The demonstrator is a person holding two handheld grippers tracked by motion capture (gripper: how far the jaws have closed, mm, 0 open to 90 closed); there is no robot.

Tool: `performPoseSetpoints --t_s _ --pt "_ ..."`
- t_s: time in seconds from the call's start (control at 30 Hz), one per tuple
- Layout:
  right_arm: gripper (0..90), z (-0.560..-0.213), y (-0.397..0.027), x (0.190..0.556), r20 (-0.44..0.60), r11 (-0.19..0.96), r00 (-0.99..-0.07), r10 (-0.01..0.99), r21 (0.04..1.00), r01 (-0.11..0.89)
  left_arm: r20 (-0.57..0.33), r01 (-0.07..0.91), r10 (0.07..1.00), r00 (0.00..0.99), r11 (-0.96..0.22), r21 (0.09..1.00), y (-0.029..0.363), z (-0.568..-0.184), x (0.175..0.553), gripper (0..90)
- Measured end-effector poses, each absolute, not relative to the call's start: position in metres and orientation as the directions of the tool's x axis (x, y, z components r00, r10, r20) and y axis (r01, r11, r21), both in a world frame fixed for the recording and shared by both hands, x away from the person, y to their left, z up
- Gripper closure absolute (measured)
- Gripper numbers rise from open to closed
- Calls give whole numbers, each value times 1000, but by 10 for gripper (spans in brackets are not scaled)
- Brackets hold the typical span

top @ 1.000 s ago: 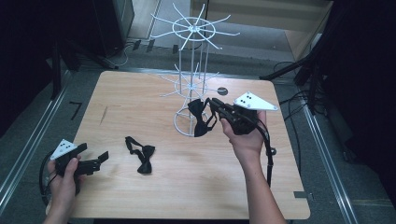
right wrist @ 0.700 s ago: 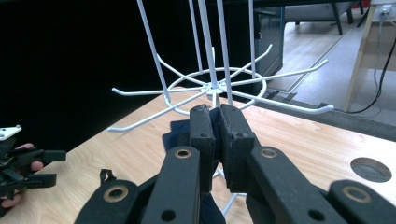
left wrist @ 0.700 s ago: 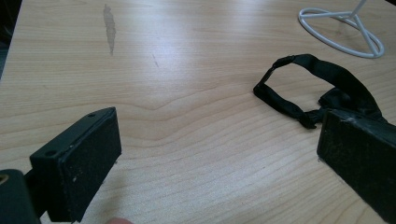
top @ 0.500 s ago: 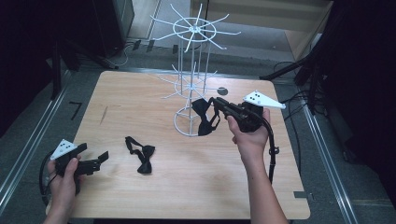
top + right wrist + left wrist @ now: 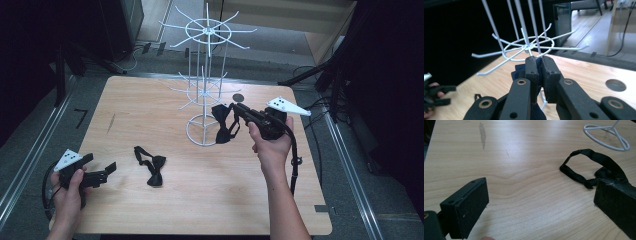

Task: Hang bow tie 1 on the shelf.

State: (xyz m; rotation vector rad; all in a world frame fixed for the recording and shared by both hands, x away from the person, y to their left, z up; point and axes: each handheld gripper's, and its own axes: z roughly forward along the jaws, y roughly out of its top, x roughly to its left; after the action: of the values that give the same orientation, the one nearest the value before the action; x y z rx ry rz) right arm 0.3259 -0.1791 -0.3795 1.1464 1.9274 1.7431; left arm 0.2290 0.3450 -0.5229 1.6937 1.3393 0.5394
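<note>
We see pale wood-grain worktop (image 5: 150, 215) carrying white wire hook stand (image 5: 205, 95), ring base, radial prongs. Right gripper (image 5: 239, 111), held level above worktop beside stand's lower prongs, fingers (image 5: 532, 72) pinched tight on soft black fabric bow tie (image 5: 223, 125), which dangles just over ring base. Second black fabric bow tie (image 5: 150, 164), strap looped, lies flat mid-worktop. Left gripper (image 5: 109, 169) low at worktop's near-left edge, fingers (image 5: 466, 207) spread wide, holding nothing, second tie just ahead.

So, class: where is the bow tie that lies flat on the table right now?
In the high view the loose bow tie lies on the wooden table, left of centre near the front, between the left gripper and the white wire rack.
</note>
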Motion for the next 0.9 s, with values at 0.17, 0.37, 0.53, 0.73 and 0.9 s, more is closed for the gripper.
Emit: performPoseSetpoints --t_s 0.17,0.37,0.53,0.73,0.9 --pt "855 -383 -185 328 327 -87 -639 696 922 378 -183 546 928 324 -26 837 345 -523 229 2" --pt "855 -381 -185 326 301 -70 -638 709 930 361 -183 546 929 323 -25 837 345 -523 229 1" --pt "855 -374 -184 325 267 -48 -645 716 941 336 -183 548 928 324 -26 836 345 -523 229 2" --pt "846 -374 -188 331 251 -42 -631 734 944 326 -181 546 928 324 -28 837 345 -523 229 2" --pt "845 -384 -190 342 270 -46 -614 742 934 355 -182 546 927 327 -28 837 345 -523 229 2"
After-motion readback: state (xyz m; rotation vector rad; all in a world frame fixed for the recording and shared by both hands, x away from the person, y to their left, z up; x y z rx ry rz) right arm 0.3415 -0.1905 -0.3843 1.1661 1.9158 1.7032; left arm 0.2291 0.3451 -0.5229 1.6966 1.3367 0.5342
